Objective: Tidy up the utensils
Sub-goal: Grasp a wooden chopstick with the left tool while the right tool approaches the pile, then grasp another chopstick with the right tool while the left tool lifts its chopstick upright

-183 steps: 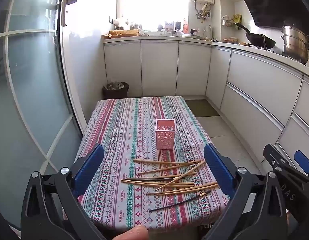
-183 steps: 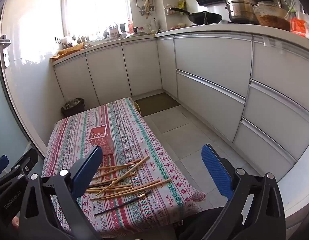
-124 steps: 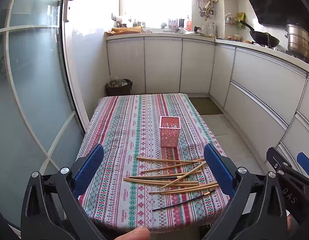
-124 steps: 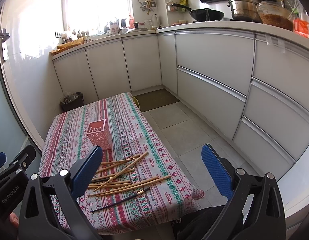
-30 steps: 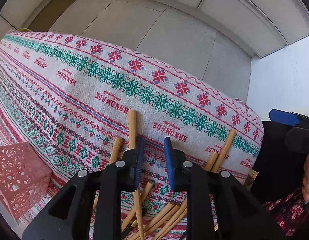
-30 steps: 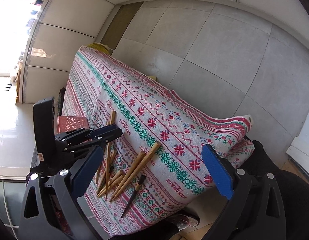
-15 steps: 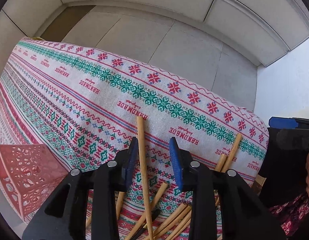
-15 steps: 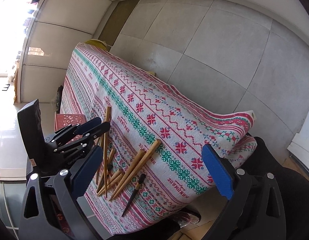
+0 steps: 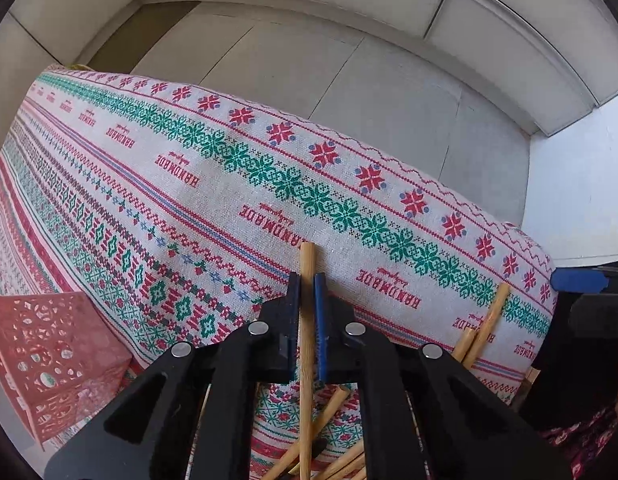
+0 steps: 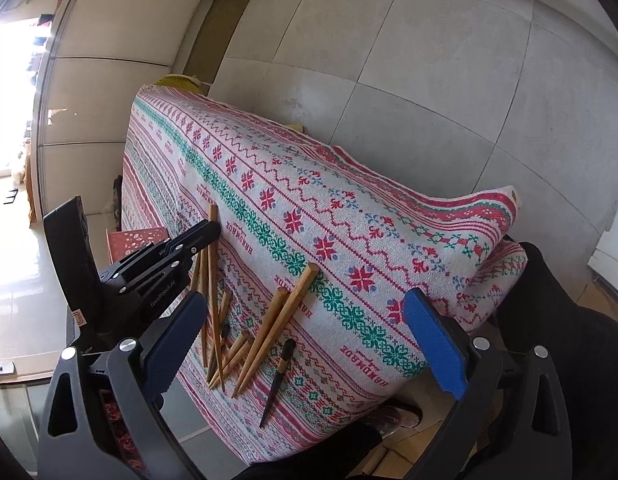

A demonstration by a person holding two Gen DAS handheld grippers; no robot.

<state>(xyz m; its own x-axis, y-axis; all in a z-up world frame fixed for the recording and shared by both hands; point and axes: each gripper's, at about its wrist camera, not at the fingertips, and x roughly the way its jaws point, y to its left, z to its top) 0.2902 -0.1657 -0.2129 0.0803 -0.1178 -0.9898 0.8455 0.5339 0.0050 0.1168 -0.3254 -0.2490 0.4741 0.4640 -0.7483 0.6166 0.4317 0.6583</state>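
Left gripper [image 9: 307, 296] fingers have just closed onto one wooden chopstick [image 9: 307, 344]. Right gripper [image 10: 309, 336] fingers stand wide, empty. Pink perforated holder [image 9: 49, 356] sits left of the closed fingers.

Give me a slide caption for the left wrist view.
Left gripper shut on one chopstick above the patterned tablecloth, pink holder at left.

Bright daylight floods in, blowing out the window [image 10: 13, 92] at the right wrist view's left edge (pure white glare). Fisheye bending curves the floor tiles [image 9: 349, 72]; dark vignette fills corners, focus stays crisp throughout.
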